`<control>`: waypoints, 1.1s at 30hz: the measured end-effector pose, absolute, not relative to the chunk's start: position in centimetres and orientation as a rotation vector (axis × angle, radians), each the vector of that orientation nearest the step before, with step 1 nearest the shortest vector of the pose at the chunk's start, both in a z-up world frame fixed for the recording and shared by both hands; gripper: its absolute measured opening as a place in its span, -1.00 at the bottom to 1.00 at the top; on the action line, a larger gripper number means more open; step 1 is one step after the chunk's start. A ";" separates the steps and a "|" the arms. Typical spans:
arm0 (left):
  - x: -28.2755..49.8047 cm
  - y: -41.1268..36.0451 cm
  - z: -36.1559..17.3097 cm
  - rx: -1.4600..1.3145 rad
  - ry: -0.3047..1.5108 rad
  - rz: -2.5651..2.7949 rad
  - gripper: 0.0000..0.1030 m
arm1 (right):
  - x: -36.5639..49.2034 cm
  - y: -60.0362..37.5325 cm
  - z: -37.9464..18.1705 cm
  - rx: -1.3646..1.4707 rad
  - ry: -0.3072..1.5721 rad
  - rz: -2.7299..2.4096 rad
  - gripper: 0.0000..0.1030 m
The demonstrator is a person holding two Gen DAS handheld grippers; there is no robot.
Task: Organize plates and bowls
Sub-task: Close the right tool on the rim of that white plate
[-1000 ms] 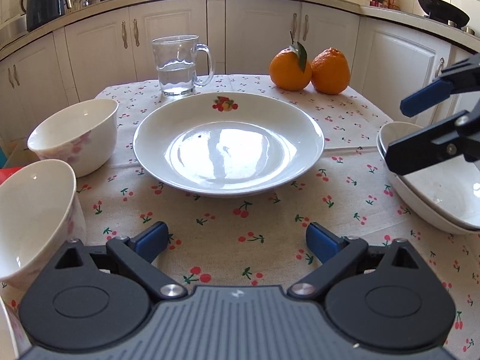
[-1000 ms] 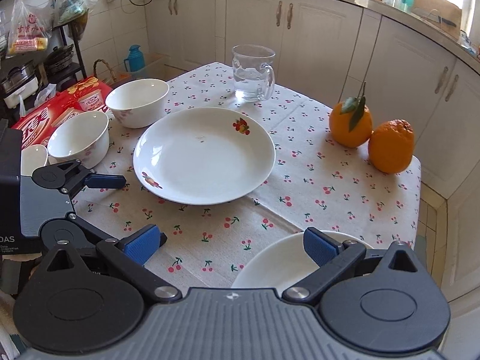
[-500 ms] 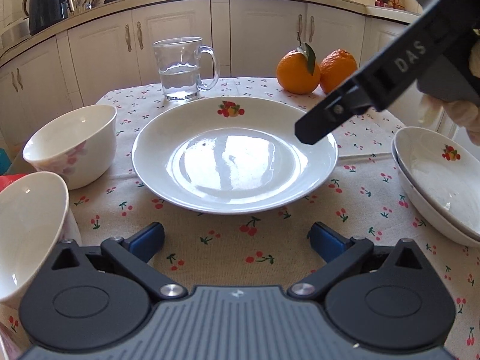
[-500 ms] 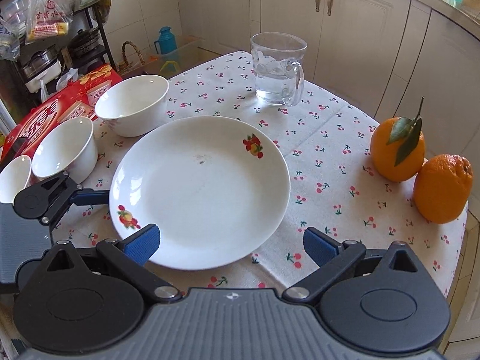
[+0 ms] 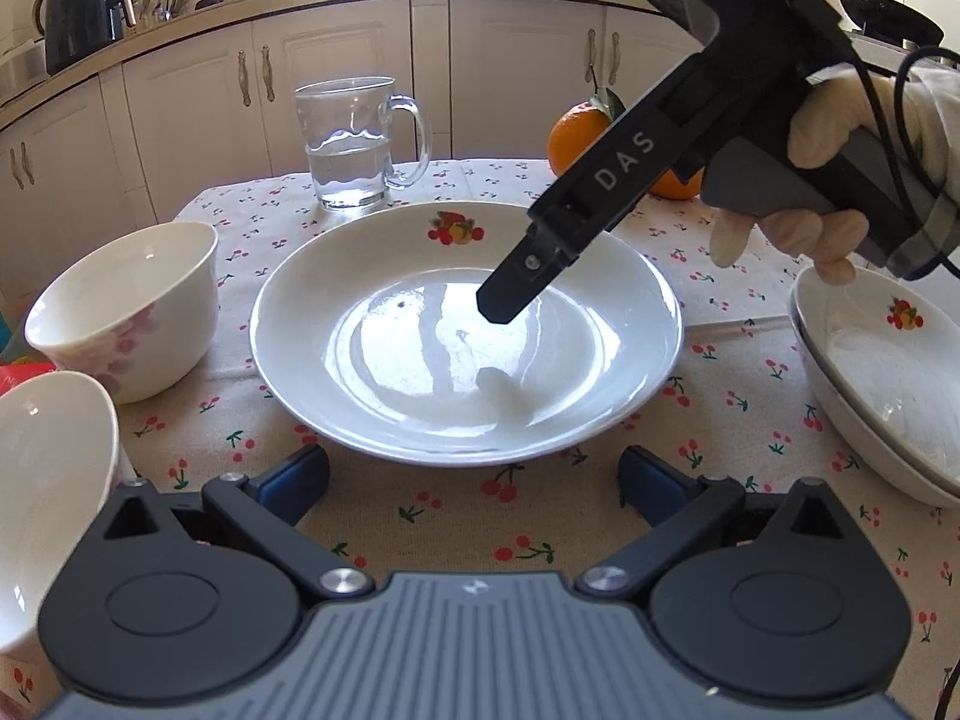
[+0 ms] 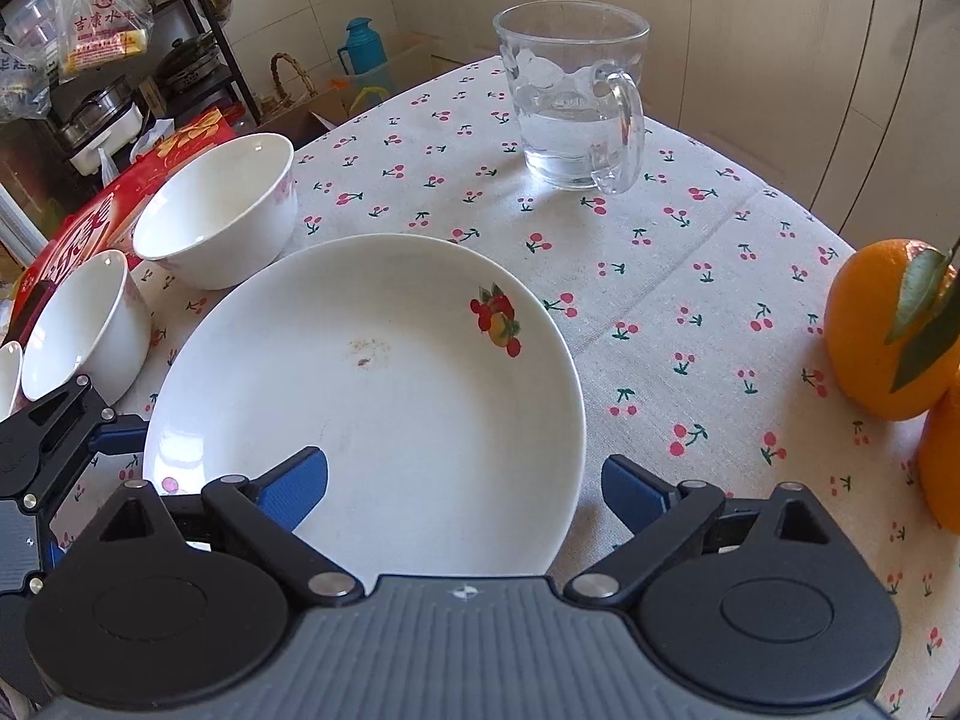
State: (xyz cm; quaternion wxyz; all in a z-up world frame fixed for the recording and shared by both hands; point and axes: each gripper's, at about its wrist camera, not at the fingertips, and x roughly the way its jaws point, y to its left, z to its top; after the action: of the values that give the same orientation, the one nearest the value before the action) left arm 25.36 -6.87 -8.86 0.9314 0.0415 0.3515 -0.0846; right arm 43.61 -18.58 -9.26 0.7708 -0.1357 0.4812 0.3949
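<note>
White plate [image 6: 384,396] | right hand-held gripper [image 6: 465,480] closing astride its rim (not touching) | left hand-held gripper [image 5: 474,480] closing, empty

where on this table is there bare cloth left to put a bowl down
Freest patch: cloth between the glass mug, the big plate and the oranges. A narrower strip lies between the plate and the stacked plates. Crowded: the side with the two bowls, packed close to the plate's rim.
</note>
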 end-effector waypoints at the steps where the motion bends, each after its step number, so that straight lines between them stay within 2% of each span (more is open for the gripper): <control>1: 25.4 -6.8 -8.8 0.084 0.718 -0.177 0.92 | 43.8 -18.5 -9.4 -0.288 1.047 0.869 0.89; 6: 25.2 -6.6 -8.6 0.081 0.711 -0.178 0.78 | 44.8 -17.8 -9.6 -0.277 1.036 0.911 0.84; 9: 25.1 -6.6 -8.5 0.083 0.705 -0.174 0.70 | 45.7 -17.6 -9.5 -0.261 1.034 0.934 0.74; 19: 25.0 -6.6 -8.3 0.080 0.707 -0.176 0.66 | 47.2 -17.2 -9.4 -0.236 1.024 0.971 0.47; 33: 24.8 -6.6 -7.9 0.109 0.726 -0.204 0.62 | 46.7 -17.7 -9.3 -0.211 1.037 0.954 0.43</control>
State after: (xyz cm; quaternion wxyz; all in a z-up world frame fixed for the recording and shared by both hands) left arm 24.84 -6.58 -7.90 0.9282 0.0532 0.3545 -0.0996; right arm 46.70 -17.71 -9.28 0.7568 -0.0968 0.4758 0.4377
